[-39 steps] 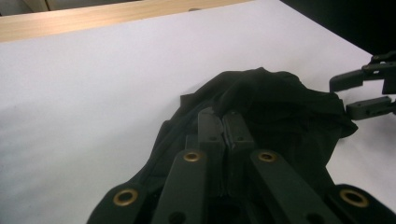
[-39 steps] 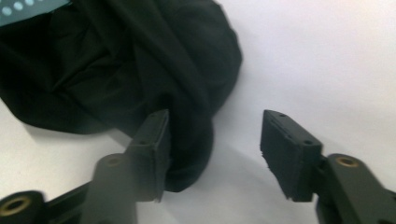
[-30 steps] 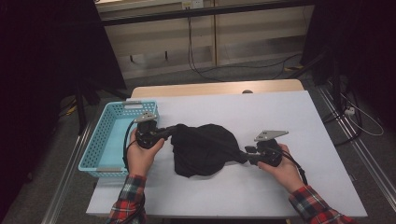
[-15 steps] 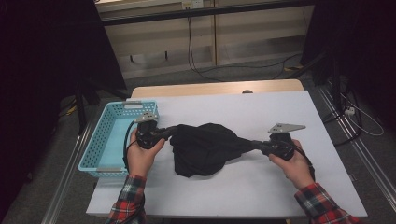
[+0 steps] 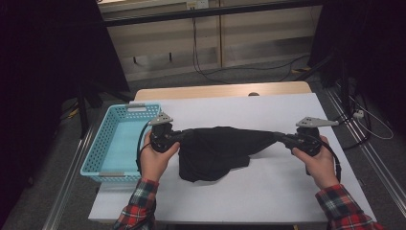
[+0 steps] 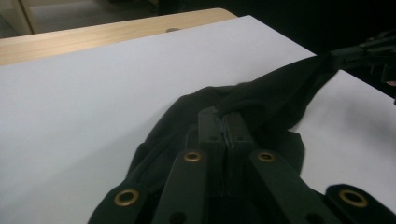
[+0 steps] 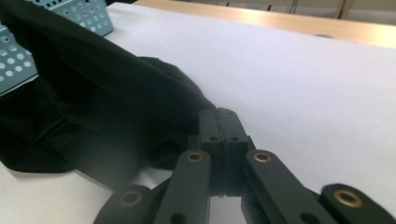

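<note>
- Lower centre: black cloth point(image 5: 215, 151) sags on the white counter point(image 5: 268, 191), long axis left-right.
- Left hand-held gripper point(image 5: 178, 136) and right hand-held gripper point(image 5: 283, 139) each pinch 1 end, equally near.
- Blue basket point(image 5: 119, 143) lies far left.

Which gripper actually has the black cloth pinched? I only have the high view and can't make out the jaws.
Observer: Both. In its own view the left gripper has its jaws shut on a fold of the black cloth.
Operator: And the right one?
Observer: The right gripper is shut too, with a thin edge of cloth caught at its tips.
Operator: Is the cloth taut between them?
Observer: The left gripper view shows a tight band running to the far gripper, while the rest sags onto the white table.
</note>
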`<state>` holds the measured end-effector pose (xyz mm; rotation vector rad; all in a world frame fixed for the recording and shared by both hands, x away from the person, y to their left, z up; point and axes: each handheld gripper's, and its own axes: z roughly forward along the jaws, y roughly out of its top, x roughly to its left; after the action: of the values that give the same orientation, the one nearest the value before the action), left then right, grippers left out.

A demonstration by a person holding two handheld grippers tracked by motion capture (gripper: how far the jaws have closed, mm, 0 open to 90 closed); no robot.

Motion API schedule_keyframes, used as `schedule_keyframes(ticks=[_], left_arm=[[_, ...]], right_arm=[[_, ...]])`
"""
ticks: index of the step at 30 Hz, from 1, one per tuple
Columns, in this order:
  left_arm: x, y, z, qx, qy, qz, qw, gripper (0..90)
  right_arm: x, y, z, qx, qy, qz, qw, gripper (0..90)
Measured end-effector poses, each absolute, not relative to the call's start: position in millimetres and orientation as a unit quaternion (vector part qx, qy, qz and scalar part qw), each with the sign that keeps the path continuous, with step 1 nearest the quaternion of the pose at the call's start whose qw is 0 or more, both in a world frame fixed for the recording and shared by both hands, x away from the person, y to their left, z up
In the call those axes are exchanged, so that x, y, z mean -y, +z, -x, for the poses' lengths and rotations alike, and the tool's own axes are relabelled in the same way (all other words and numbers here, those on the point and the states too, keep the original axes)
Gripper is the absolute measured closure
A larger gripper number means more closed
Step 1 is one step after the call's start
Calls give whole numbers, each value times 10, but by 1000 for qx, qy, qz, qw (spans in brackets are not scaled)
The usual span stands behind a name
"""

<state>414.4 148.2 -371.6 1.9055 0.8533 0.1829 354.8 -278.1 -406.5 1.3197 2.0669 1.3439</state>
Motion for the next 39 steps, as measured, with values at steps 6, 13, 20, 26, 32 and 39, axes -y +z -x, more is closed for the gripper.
schedule_keyframes(ticks=[6,13,20,26,32,39], left_arm=[[-1621,-3803,-4214,-379,71,-782,490,884],[-1750,-3830,-4226,-396,84,-779,478,884],[-1808,-3823,-4221,-408,86,-772,480,883],[-1759,-3819,-4215,-402,82,-775,480,883],[-1737,-3811,-4203,-399,84,-778,477,883],[-1734,-3804,-4199,-401,83,-776,480,883]], right_arm=[[2615,-4199,-3670,-735,461,-470,164,821],[2595,-4190,-3647,-733,462,-473,164,638],[2690,-4129,-3551,-716,478,-481,168,482],[2698,-4183,-3492,-726,467,-475,169,475],[2638,-4246,-3450,-754,447,-455,158,476],[2480,-4355,-3480,-780,420,-437,155,526]])
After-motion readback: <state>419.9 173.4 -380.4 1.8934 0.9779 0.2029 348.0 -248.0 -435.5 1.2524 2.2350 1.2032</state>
